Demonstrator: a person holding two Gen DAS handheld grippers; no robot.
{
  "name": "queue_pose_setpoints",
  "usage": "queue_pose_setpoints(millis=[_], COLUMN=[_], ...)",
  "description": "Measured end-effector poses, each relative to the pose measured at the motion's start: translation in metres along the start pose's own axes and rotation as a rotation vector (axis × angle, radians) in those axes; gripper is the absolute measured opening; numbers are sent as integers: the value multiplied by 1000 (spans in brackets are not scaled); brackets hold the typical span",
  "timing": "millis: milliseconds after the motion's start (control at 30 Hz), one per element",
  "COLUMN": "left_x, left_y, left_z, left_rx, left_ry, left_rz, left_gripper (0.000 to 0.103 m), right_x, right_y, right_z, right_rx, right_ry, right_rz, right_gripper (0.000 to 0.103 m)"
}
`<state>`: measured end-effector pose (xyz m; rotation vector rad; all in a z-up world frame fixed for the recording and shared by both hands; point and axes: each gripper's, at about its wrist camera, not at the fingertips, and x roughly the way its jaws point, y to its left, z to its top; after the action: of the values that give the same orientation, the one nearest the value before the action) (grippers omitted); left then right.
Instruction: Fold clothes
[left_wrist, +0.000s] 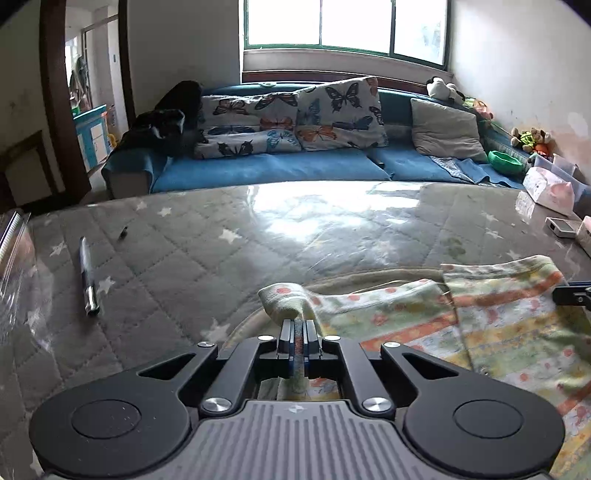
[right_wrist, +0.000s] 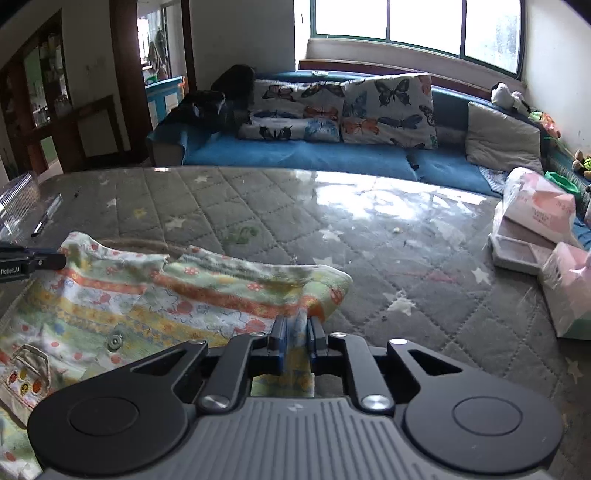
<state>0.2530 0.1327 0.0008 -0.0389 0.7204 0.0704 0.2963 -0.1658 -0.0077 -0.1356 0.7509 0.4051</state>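
Note:
A small patterned garment (left_wrist: 498, 325) with orange, yellow and green stripes lies on the grey quilted table cover (left_wrist: 221, 258). My left gripper (left_wrist: 298, 325) is shut on its left edge, with fabric pinched between the jaws. My right gripper (right_wrist: 297, 325) is shut on its right edge (right_wrist: 325, 291). The garment (right_wrist: 147, 306) spreads leftwards in the right wrist view, showing a snap button (right_wrist: 115, 341) and a pocket (right_wrist: 26, 373). The other gripper's tip shows at the frame edge in each view (left_wrist: 572, 293) (right_wrist: 22, 260).
A pen (left_wrist: 88, 280) lies at the left of the table. Pink tissue packs (right_wrist: 543, 210) and a small tray (right_wrist: 517, 254) stand at the right. A clear bag (left_wrist: 11, 251) is at the far left. A blue sofa (left_wrist: 277, 166) with cushions is behind.

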Motion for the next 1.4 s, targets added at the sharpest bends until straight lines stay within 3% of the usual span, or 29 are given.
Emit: queue_pose_setpoints(millis=[133, 367, 767, 933, 1033, 1100, 1167, 1400], left_x=[-22, -82, -158, -158, -157, -157, -158, -183], left_y=[17, 48, 131, 145, 146, 145, 142, 137], left_z=[-3, -45, -136, -150, -149, -149, -149, -160], left_rx=[-43, -83, -325, -368, -370, -376, -373, -404], left_ry=[-15, -37, -41, -27, -35, -43, -48, -76], left_rz=[20, 116, 482, 492, 471, 434, 416, 483], left_gripper=[17, 29, 45, 46, 42, 19, 9, 8], right_x=[-23, -61, -104, -114, -121, -123, -125, -121], right_y=[11, 41, 63, 69, 70, 69, 69, 61], right_z=[-1, -37, -97, -112, -115, -117, -119, -130], right_rx=[-59, -185, -240, -251, -248, -240, -231, -200], right_ry=[-20, 22, 62, 55, 41, 39, 37, 39], right_rz=[28, 114, 173, 165, 160, 158, 156, 151], right_gripper=[34, 42, 50, 52, 52, 52, 52, 54])
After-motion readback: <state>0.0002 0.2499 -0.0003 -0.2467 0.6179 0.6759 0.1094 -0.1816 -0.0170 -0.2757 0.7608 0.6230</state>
